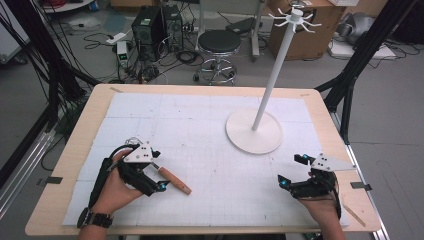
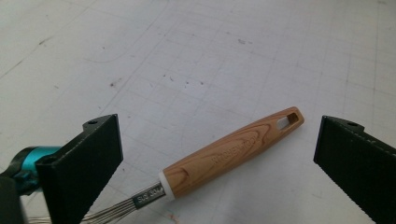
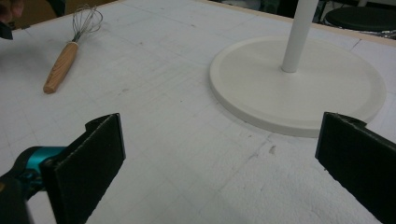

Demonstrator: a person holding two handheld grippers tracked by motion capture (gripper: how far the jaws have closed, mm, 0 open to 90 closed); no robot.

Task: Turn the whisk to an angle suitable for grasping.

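Observation:
A whisk with a light wooden handle (image 1: 175, 180) lies flat on the white mat at the front left; its handle (image 2: 233, 149) has a slot at the far end. My left gripper (image 1: 159, 171) hovers over it, open, its jaws wide on either side of the handle without touching it. The wire head (image 3: 87, 19) and handle (image 3: 60, 66) show far off in the right gripper view. My right gripper (image 1: 291, 171) is open and holds nothing at the front right, close to the white hook stand's round base (image 1: 254, 131) (image 3: 299, 88).
The stand's thin pole (image 1: 274, 75) rises to a ring of hooks (image 1: 295, 18). The white grid mat (image 1: 210, 150) covers most of the wooden table. A stool (image 1: 219, 47), computer cases, cables and a cardboard box stand on the floor beyond the far edge.

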